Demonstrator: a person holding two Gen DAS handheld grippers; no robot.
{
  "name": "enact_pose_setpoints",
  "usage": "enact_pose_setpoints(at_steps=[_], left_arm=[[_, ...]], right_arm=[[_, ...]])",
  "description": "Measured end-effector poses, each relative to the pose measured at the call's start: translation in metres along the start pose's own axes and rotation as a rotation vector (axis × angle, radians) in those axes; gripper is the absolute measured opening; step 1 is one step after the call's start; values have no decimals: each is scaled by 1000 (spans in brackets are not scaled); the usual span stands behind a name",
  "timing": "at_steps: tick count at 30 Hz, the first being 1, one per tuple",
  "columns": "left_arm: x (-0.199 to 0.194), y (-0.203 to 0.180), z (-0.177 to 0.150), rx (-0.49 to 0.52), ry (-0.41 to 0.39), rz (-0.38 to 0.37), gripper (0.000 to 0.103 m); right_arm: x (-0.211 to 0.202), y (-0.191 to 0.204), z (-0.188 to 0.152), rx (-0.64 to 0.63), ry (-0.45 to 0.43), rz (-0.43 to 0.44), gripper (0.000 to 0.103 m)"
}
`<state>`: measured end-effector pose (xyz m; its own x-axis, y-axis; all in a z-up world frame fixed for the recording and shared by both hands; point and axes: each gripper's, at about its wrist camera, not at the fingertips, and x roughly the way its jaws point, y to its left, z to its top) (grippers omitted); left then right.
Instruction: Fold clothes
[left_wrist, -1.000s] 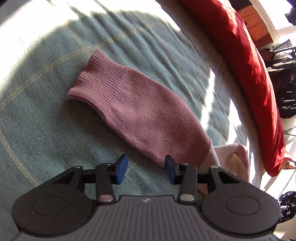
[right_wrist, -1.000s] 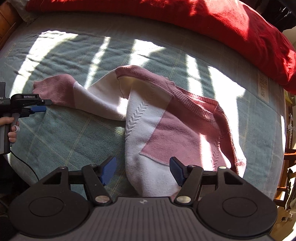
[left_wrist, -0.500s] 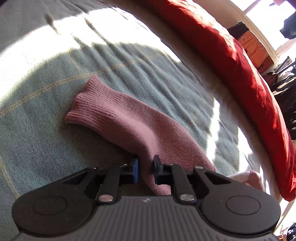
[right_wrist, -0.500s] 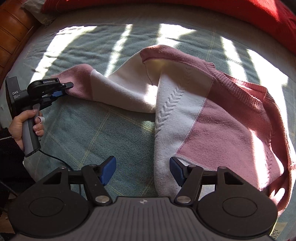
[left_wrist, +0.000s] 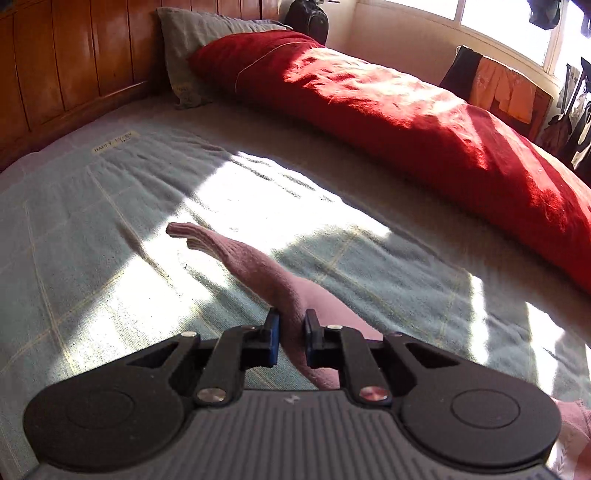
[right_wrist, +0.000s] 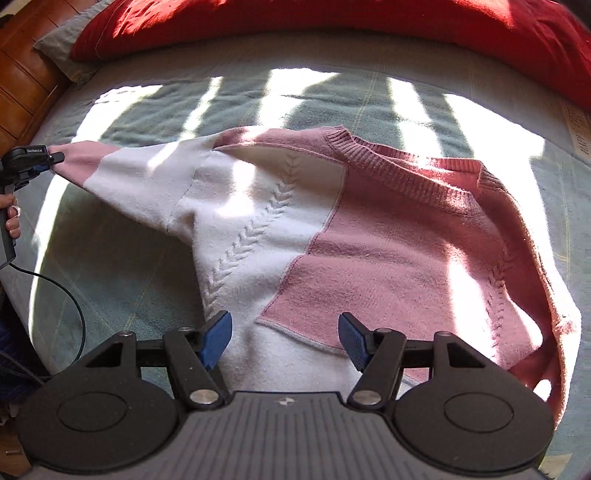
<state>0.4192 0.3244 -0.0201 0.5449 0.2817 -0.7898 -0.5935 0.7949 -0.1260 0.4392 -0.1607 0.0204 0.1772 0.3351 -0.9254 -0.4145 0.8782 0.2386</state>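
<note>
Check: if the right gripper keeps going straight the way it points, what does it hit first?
Most likely the sweater. The right gripper is open, and the white lower part of the sweater already lies between its fingers, the pink panel just beyond. How high the fingers sit above the fabric is unclear from this view.

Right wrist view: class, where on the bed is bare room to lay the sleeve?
Bare blanket lies below the sleeve held by the left gripper, and between the sweater and the red duvet. The sweater crowds the centre and right.
</note>
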Motion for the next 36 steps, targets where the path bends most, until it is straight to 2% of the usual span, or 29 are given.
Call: enact_pose_setpoints(at_steps=[2,3,6,10,13,15,19,24,26,29,31,34,36], left_arm=[[-2,1,12,39,-18,28,15],[-2,1,18,60,-24,42,19],[15,-16,4,128,67,71,21],[6,-28,-24,137,129,45,21],[-16,-45,-49,174,177,4,23],[-30,-61,-64,217,205,-29,30],[-54,-107,-90,330,213,-127,39],[-84,-165,-123,471,221,-248,43],[-91,-184,-134,515,222,-289,43],[-102,-212,-150,582,223,-349,44],[-108,-229,-160,630,219,-382,45],[-115,-242,-171,673,217,-395,45],[-117,-246,-174,686,220,-399,45]], right_arm=[[-1,-10,-1,13,-15,-3,68],[-1,-13,-2,18,-20,-5,68],[-3,-24,-7,35,-37,-16,68],[-10,-35,-16,57,-58,-28,68],[-21,-46,-29,84,-77,-62,68],[-30,-58,-41,119,-92,-92,68],[-47,-81,-68,192,-99,-178,68],[-60,-112,-121,294,-54,-298,68],[-62,-126,-146,348,-28,-315,68],[-58,-143,-177,451,-5,-284,68],[-50,-154,-195,530,4,-230,68],[-36,-165,-216,612,13,-194,66],[-29,-171,-227,656,6,-171,59]])
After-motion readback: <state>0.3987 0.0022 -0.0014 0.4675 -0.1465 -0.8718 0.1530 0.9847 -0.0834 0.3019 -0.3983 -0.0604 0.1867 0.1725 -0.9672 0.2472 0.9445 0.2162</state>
